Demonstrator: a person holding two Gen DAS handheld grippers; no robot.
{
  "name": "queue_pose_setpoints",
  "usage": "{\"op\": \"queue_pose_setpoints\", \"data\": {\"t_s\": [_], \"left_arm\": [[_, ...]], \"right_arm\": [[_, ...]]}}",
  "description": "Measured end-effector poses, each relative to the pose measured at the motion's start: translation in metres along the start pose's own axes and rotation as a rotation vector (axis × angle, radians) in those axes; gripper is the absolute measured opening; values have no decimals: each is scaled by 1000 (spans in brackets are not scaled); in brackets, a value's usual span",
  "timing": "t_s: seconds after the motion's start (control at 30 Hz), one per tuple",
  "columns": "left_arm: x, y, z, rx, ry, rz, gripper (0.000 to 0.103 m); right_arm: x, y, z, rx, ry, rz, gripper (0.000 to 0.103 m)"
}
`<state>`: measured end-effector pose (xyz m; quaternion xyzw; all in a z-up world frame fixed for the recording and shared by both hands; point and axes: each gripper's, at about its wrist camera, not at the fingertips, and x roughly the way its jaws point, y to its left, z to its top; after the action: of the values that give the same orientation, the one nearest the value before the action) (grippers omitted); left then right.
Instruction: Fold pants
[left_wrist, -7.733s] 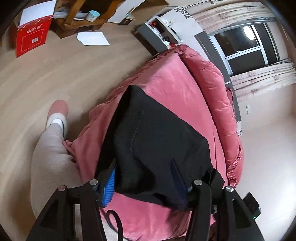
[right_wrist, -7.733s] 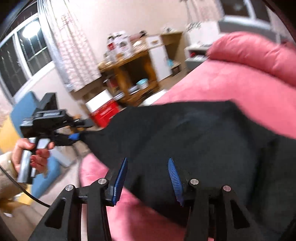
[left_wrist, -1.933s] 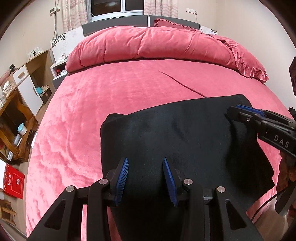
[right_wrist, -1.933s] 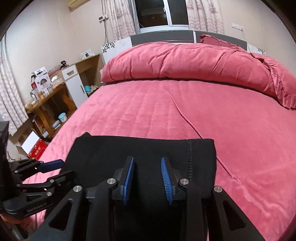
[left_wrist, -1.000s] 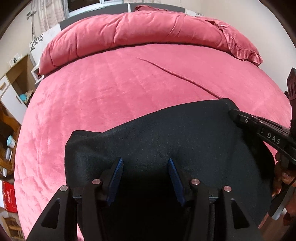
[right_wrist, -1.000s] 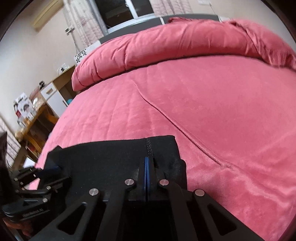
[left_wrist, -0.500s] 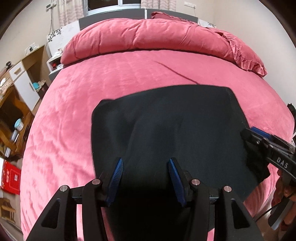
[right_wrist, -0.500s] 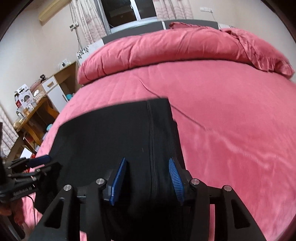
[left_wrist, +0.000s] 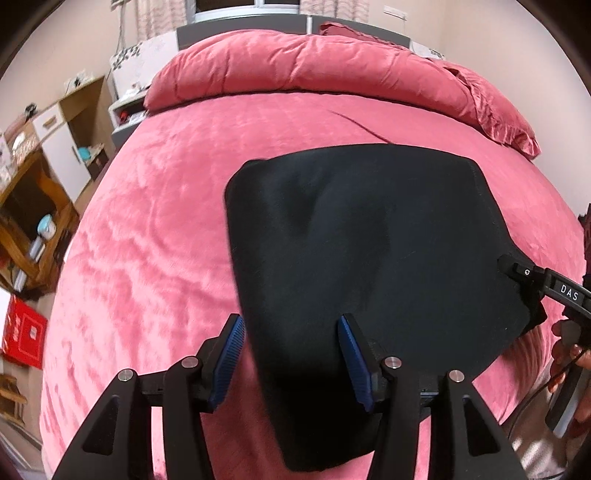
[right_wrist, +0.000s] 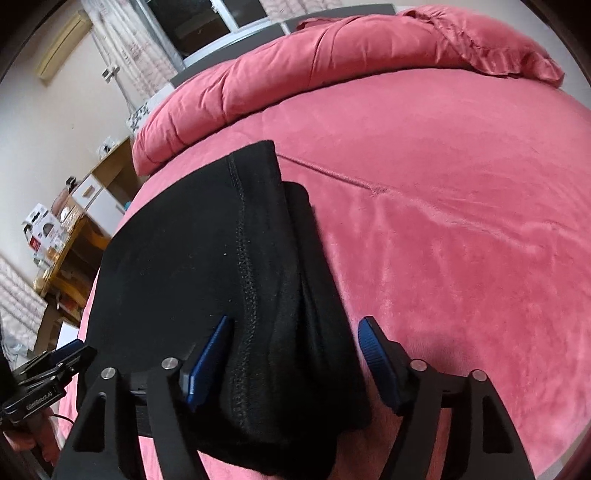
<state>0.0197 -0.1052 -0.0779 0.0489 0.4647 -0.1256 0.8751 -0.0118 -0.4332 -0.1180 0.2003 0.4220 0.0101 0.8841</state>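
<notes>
The black pants (left_wrist: 369, 240) lie folded into a flat rectangle on the pink bed (left_wrist: 155, 229). My left gripper (left_wrist: 291, 358) is open, its blue pads straddling the near left edge of the pants. My right gripper (right_wrist: 295, 354) is open over the near right edge, where a stitched seam (right_wrist: 243, 258) and stacked layers show on the pants (right_wrist: 192, 266). The right gripper also shows at the right edge of the left wrist view (left_wrist: 535, 284); the left one shows at the lower left of the right wrist view (right_wrist: 48, 373).
A rolled pink duvet (left_wrist: 314, 70) lies across the head of the bed. Wooden shelves (left_wrist: 29, 229) and a white cabinet (left_wrist: 70, 129) stand left of the bed. A red box (left_wrist: 22, 328) sits on the floor.
Both grippers have drawn back toward the bed's near edge and opened a little wider. The pants lie flat where the fold was laid down.
</notes>
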Motion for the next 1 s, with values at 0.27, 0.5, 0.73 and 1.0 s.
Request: {"op": "queue_pose_setpoints", "data": {"t_s": [0.27,0.5,0.73,1.0], "left_arm": [[7,23,-10,-72,44,-118,67],[23,38,-3,-150,100,-226,75],[33,43,4,-160,104,-263,79],[46,48,2,-244,167,-445,79]], "right_arm": [[25,-16,31,-45,146,182,83],[50,-22,42,43,178,273,83],[58,-20,44,64,172,299,83],[56,-28,41,59,168,315,83]]}}
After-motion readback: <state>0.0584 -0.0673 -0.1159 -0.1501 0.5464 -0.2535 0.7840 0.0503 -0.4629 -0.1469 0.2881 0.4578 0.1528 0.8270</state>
